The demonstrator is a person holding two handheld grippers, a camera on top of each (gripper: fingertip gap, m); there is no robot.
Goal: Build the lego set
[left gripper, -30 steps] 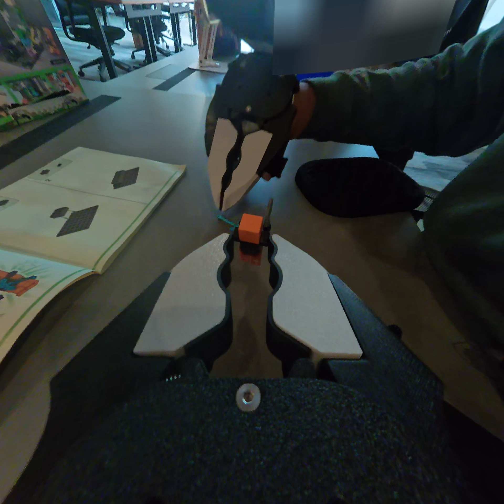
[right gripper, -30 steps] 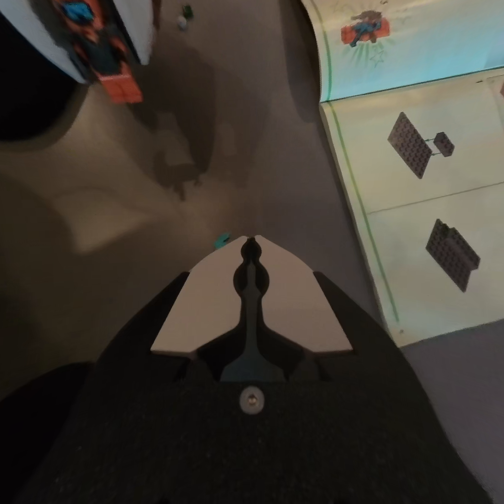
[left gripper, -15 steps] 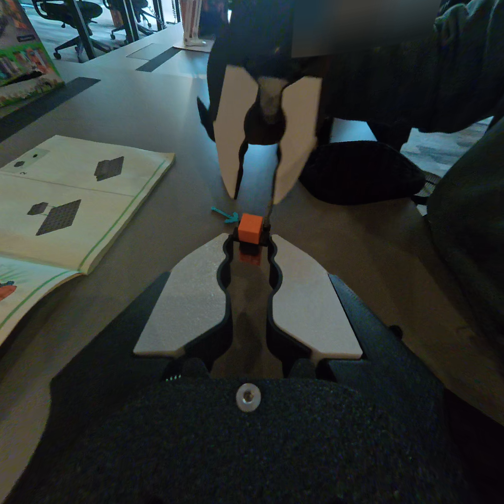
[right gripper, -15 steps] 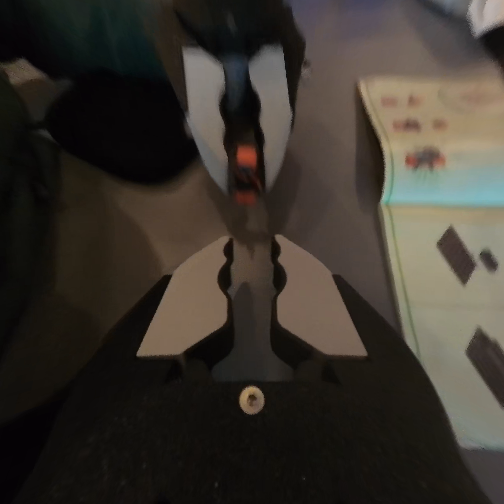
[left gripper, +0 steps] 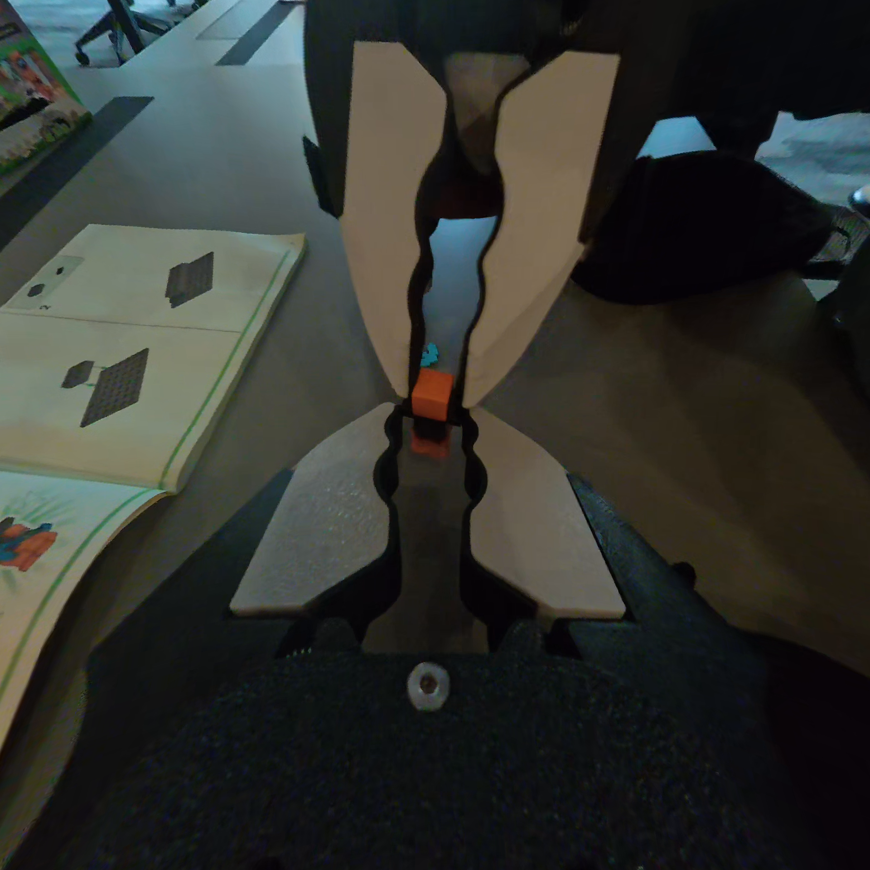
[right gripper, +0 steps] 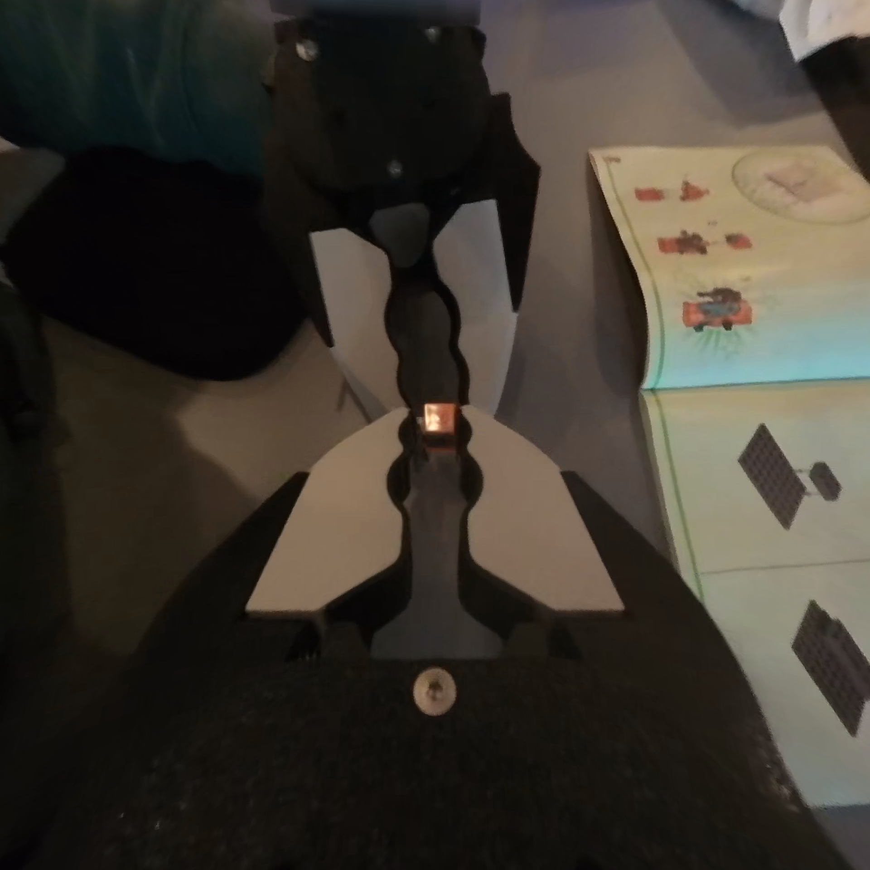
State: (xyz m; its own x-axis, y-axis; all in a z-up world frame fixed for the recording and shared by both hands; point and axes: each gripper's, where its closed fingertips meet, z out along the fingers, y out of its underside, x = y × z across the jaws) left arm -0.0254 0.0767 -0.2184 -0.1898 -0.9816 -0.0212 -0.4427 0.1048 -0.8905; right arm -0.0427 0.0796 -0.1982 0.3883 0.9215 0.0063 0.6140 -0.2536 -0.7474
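Lego piece (left gripper: 429,400): small orange block on a darker base, pinched at the very tips of my left gripper (left gripper: 430,416), held above the table.
Left fingers (left gripper: 329,513): drawn in on the piece, one pad against each side; the gap behind the piece stays clear back to the gripper body.
Right gripper (right gripper: 435,423): faces my left one tip to tip, so the four fingertips meet around the same orange block (right gripper: 439,418).
Right fingers (right gripper: 329,513): parted about as wide as the block and flanking it; I cannot tell whether they press on it or only stand beside it.
Right gripper as seen from my left (left gripper: 433,395): comes down steeply from above and beyond my fingertips, its white fingers narrowing to the block.
Teal part (left gripper: 429,354): tiny piece lying on the table just beyond the block, seen through the gap of the far fingers.
Table (left gripper: 659,423): grey surface below both grippers.
Instruction booklet (left gripper: 141,339): lies open to the left of my left fingers, and to the right of my right fingers (right gripper: 753,423); pages show dark plates and an orange model.
Black bag (left gripper: 696,226): dark soft mass beyond my left fingers, to the right.
Lego box (left gripper: 33,94): green-edged, far left beyond the booklet.
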